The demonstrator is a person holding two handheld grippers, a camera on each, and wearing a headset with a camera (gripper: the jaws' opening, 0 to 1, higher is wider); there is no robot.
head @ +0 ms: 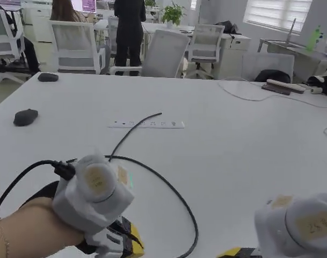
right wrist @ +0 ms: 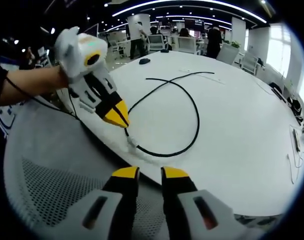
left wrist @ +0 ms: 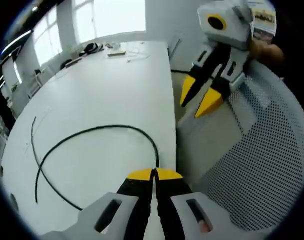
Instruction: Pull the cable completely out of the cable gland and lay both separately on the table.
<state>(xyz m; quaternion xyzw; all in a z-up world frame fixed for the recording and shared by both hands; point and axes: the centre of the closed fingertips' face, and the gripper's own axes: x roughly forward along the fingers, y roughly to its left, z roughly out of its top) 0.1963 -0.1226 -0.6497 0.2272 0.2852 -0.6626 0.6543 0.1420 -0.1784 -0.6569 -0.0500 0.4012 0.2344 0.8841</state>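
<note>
The left gripper (left wrist: 154,173) sits closest, its yellow tips pinched on the black cable (left wrist: 112,127) at the near edge of the table (head: 233,161). Just past the tips a pale piece, seemingly the cable gland (right wrist: 134,146), sleeves the cable. The right gripper (right wrist: 149,173) hovers off that edge, jaws spread and empty. The pull looks not yet begun; next, the right should close on the gland. The cable runs toward the far edge, loops and crosses itself.

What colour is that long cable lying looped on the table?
The cable is plain black; the right gripper view shows it best.
</note>
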